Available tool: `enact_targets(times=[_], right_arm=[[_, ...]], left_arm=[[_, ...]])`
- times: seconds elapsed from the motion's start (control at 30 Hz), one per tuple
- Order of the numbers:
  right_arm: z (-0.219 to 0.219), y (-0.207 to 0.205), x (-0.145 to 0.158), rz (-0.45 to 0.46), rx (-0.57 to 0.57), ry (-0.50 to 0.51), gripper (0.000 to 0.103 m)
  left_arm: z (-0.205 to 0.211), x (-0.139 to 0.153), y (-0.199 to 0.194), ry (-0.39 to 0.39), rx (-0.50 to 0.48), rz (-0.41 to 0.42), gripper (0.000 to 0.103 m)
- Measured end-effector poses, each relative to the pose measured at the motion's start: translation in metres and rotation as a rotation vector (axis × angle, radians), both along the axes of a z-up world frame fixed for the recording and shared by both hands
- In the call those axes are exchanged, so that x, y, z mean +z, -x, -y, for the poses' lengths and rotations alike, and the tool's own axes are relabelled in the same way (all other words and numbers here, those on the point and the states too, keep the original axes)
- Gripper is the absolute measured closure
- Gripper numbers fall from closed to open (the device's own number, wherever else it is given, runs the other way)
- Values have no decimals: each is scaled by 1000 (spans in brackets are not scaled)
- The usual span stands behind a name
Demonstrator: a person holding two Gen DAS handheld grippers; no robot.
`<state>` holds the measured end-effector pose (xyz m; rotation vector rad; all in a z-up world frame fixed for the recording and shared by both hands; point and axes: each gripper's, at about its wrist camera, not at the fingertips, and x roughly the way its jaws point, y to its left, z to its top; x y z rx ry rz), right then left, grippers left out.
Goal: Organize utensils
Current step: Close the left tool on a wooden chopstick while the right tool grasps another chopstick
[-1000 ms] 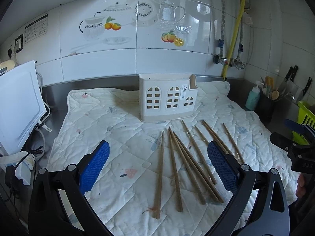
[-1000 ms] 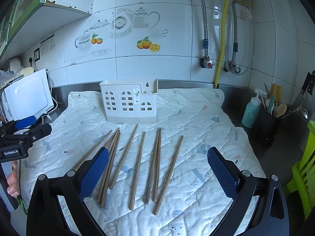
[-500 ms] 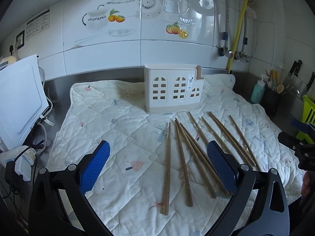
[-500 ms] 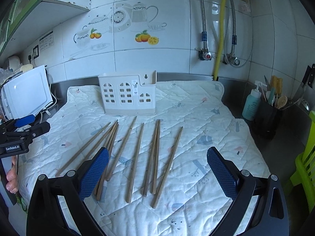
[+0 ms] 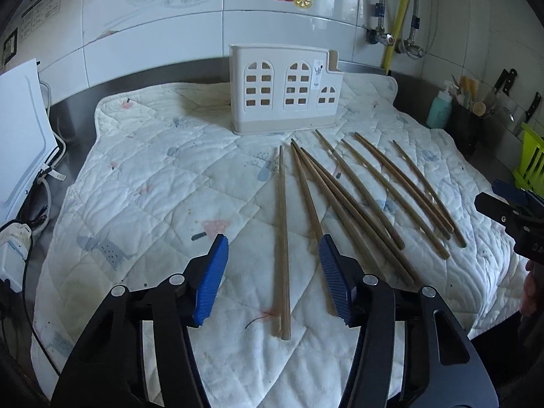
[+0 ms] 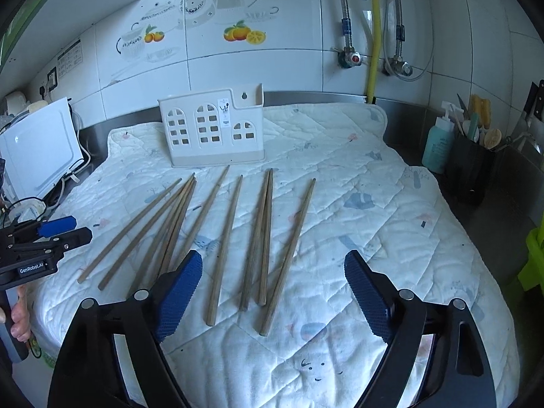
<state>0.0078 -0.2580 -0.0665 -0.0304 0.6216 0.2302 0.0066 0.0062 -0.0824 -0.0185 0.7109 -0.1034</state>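
Opening step of organizing utensils: approach to the first pick, nothing yet lifted. Nine wooden chopsticks lying loose in a fan on a quilted mat over the steel worktop, thin tips toward a white holder with arched cut-outs, upright at the back of the mat and apparently empty. Left gripper low over the mat, jaws partly open and holding nothing, bracketing the near end of the leftmost chopstick; right-hand pad over the neighbouring stick. Right gripper wider open, also empty, spanning the near ends of several sticks in the right half of the fan. Likely next move: lowering the left jaws around the single stick and closing without catching the neighbour; then tipping upright and dropping into the holder. Thin, smooth sticks on soft cloth: prone to rolling or twisting in a pinch.
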Motion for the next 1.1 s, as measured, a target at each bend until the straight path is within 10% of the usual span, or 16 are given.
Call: enact_targets(times=[0.67, 1.1], right_arm=[[11, -30, -34, -124, -35, -42, 85], [-2, -48, -49, -172, -82, -6, 90]], left_arm=[[5, -36, -12, 9, -25, -87, 75], [13, -37, -18, -28, 37, -68, 75]])
